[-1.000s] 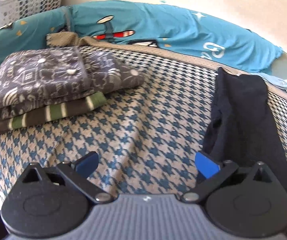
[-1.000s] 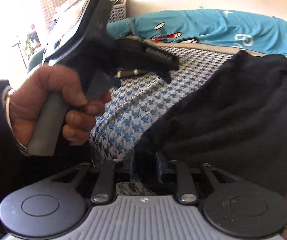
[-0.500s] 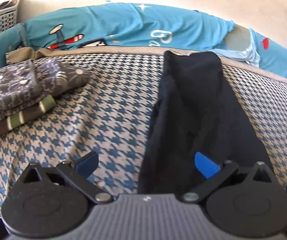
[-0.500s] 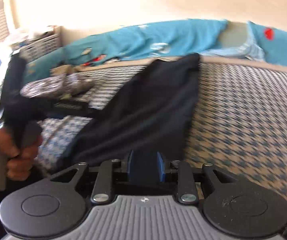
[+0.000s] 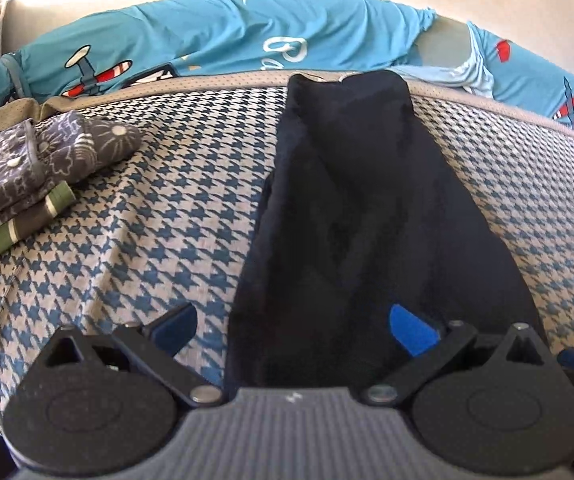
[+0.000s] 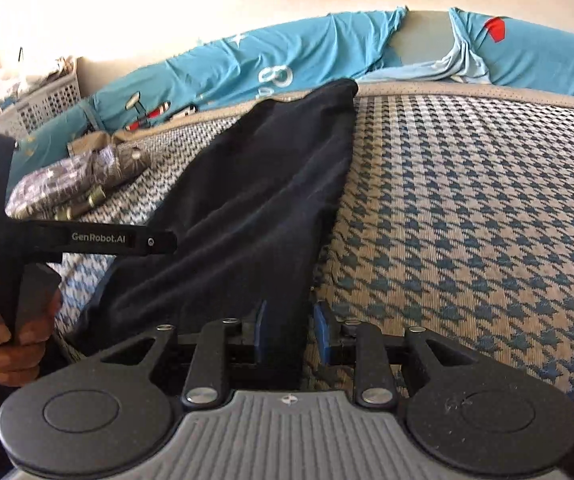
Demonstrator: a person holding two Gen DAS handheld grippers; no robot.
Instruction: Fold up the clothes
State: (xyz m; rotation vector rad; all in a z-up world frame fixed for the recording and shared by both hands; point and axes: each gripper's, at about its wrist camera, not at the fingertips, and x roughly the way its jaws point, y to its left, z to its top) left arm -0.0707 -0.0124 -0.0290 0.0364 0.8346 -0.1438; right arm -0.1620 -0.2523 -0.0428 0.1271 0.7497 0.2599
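Pinching the near edge of the dark garment, the right tongs stand nearly closed with a fold of cloth between the blue pads. The left tongs gape wide and hold nothing, their right pad over the garment's near end and their left pad over the bare bed. From both tongs the garment runs lengthwise straight away to the bed's far border. Left of it sits a folded stack, well apart; to its right the houndstooth cover lies open, probably the freer side for folding.
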